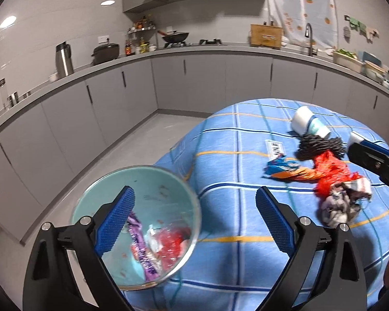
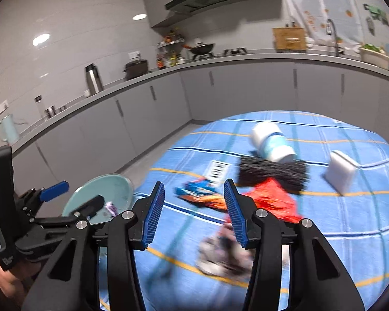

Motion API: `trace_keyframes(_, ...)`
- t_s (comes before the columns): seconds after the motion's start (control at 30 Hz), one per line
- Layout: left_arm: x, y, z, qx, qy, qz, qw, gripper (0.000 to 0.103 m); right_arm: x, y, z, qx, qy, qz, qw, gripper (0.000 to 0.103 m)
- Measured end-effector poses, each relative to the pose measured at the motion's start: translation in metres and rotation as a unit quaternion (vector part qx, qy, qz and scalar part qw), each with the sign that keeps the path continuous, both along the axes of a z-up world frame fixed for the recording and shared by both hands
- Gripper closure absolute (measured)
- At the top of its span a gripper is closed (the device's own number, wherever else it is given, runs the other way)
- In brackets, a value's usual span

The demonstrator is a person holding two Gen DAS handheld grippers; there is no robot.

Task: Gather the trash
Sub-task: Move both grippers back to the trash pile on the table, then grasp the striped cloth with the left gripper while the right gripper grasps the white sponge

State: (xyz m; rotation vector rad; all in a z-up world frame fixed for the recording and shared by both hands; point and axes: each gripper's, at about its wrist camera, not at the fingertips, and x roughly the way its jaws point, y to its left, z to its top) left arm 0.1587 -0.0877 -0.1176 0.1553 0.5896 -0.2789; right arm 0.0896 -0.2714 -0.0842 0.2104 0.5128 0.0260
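A pale green bin stands off the table's left edge, holding purple and red wrappers. My left gripper hangs open and wide above the bin's rim and the table edge, nothing between its pads. On the blue checked cloth lie a blue-orange wrapper, a red plastic bag, a black net, a crumpled grey wad and a tipped white cup. My right gripper is open above the cloth, just short of the wrapper and the red bag, holding nothing.
A white block and a small printed label also lie on the cloth. Grey kitchen cabinets and a worktop with pots and bottles run behind. Bare grey floor lies left of the table.
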Motion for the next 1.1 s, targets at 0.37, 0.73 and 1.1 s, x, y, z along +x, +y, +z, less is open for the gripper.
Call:
trace_keyframes(0.37,-0.025,-0.081,-0.001,-0.001,0.005,-0.1,0.9949,0.01,-0.06,-0.071,-0.019,0.004,0.016,-0.109,0.994,0.051)
trace_keyframes(0.73,-0.031,-0.14,-0.031,0.022,0.038,-0.159,0.9862,0.014,-0.085,-0.106,-0.028,0.012,0.015,-0.163,0.986,0.043)
trace_keyframes(1.1,-0.032,-0.147,-0.037,0.006,0.084,-0.213,0.9734,0.081,-0.074,-0.116,-0.037,0.012,0.032,-0.18,0.983,0.043)
